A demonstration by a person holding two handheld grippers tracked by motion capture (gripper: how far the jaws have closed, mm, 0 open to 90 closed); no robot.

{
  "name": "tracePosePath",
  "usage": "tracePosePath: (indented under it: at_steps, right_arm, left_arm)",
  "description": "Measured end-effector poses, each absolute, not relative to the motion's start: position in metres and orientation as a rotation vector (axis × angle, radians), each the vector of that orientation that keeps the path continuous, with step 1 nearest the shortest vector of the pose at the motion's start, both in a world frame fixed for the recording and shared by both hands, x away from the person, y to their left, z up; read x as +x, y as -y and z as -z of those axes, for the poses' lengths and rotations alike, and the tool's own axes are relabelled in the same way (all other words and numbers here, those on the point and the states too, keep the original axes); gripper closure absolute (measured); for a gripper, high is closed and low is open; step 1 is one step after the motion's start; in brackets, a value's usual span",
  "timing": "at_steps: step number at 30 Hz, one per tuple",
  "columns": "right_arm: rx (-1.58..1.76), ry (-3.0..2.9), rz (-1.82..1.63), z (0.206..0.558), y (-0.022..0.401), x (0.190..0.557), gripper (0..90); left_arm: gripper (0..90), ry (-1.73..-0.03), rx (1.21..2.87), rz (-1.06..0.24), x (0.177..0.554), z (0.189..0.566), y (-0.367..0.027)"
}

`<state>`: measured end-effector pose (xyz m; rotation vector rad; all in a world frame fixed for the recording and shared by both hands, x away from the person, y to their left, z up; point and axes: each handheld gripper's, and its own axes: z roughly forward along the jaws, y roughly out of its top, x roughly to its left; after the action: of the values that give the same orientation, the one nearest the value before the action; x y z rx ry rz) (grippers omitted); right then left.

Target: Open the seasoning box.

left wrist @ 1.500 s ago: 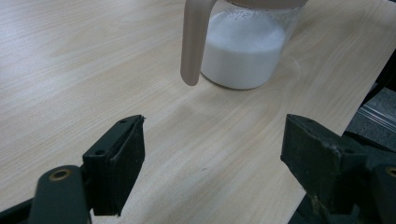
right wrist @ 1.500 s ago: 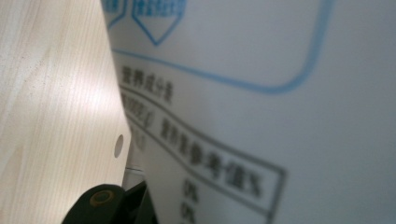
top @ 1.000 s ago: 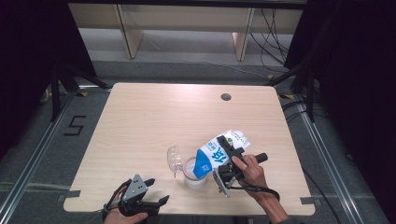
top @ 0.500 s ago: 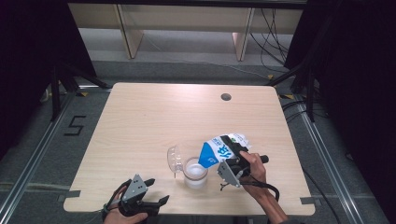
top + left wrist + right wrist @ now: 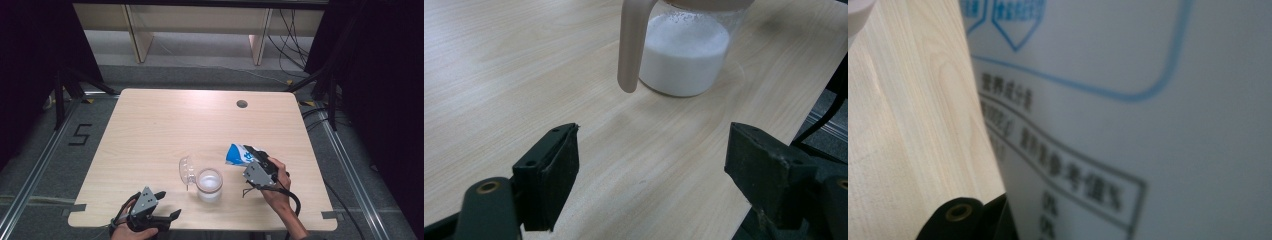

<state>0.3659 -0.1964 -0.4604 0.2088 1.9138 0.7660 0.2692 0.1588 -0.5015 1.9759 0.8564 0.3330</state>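
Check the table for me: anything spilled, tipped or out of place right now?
No spill shows on the table. The milk carton is tilted in the right gripper, clear of the glass pitcher, which stands upright holding milk. The left gripper rests open near the front edge.

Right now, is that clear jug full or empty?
Partly full: the jug holds white liquid in its lower part, clear wall above it, lid swung open.

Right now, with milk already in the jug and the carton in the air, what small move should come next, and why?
Probably tip the milk carton upright and lower it onto the table, right of the jug. The right tool grips the carton tilted, clear of the jug, which already holds white liquid. The left tool rests open at the near edge.
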Motion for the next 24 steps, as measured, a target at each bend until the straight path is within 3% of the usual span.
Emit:
tracePosePath:
  at_steps: [24]
  right_arm:
    - [0.731, -1.983, -1.132, 0.484, 0.255, 0.398, 79.0]
  left_arm:
    - [21.2, -0.857, 1.971, -0.317, 0.269, 0.502, -0.158]
